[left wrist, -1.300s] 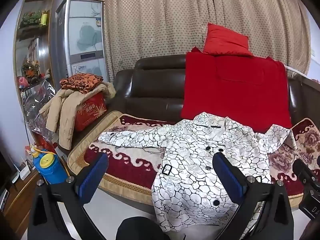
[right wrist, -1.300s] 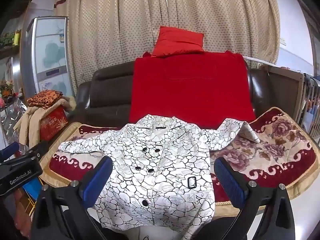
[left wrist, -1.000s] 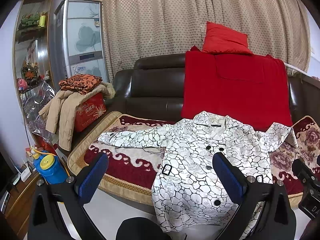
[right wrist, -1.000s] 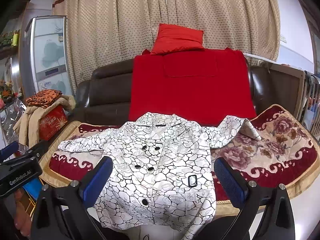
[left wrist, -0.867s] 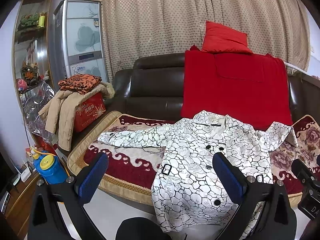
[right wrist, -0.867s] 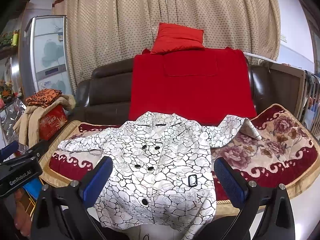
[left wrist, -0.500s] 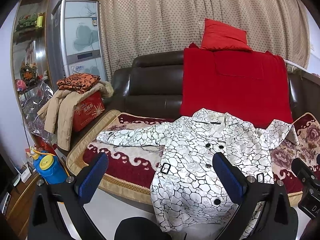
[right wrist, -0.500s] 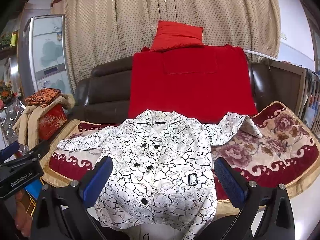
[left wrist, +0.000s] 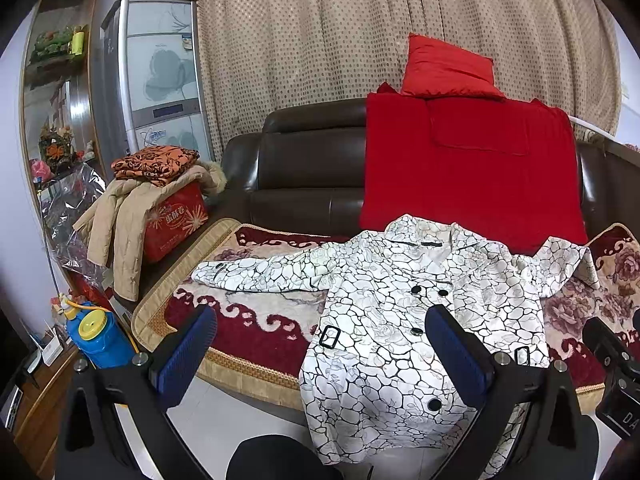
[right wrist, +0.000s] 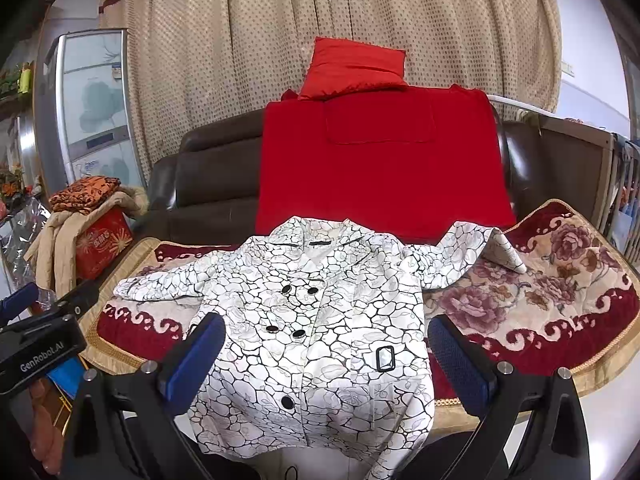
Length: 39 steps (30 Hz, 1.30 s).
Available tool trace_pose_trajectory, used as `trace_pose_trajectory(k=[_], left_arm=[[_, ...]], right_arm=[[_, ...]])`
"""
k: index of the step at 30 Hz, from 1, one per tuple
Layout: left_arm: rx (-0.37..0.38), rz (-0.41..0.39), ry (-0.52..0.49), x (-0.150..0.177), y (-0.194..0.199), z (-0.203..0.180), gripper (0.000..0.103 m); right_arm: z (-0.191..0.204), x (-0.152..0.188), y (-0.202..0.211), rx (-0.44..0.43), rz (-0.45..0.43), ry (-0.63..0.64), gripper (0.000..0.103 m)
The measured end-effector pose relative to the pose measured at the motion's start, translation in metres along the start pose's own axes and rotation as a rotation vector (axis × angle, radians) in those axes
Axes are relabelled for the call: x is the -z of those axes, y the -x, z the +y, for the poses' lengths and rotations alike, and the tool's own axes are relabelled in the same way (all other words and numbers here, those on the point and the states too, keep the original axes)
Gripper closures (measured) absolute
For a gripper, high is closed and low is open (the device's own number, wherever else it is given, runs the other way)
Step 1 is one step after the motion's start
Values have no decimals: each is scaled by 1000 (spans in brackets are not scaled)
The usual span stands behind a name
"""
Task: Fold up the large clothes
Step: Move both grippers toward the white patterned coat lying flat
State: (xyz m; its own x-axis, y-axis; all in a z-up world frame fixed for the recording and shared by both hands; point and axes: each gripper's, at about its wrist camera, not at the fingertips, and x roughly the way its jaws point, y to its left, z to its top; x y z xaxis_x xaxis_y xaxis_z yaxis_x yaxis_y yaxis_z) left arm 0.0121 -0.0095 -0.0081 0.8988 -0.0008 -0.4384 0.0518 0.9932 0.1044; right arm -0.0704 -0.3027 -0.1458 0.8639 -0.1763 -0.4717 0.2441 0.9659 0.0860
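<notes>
Both grippers, left [left wrist: 320, 344] and right [right wrist: 326, 350], gaped empty | white black-crackle buttoned coat [right wrist: 316, 320] lay flat before red blanket [right wrist: 380, 160]

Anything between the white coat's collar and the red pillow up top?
Yes: the red blanket draped over the sofa back fills that stretch between white coat and red pillow. Clearest in the right wrist view.
</notes>
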Motion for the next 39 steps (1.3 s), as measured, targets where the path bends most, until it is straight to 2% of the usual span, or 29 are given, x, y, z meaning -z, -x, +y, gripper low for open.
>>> trace_pose_trajectory(k=[8, 14, 23, 28, 39], left_arm=[[-1, 25, -8, -1, -5, -3, 0], [-5, 5, -10, 2, -3, -4, 0], [-26, -4, -110, 30, 7, -17, 0], [-22, -3, -96, 38, 10, -20, 0], [-13, 65, -123, 37, 13, -22, 0]], right_arm=[[-1, -2, -5, -4, -1, -1, 0], [0, -1, -4, -8, -1, 2, 0], [-11, 16, 5, -2, 44, -20, 0], [-14, 23, 11, 0, 54, -14, 0], [-13, 24, 13, -22, 48, -42, 0]])
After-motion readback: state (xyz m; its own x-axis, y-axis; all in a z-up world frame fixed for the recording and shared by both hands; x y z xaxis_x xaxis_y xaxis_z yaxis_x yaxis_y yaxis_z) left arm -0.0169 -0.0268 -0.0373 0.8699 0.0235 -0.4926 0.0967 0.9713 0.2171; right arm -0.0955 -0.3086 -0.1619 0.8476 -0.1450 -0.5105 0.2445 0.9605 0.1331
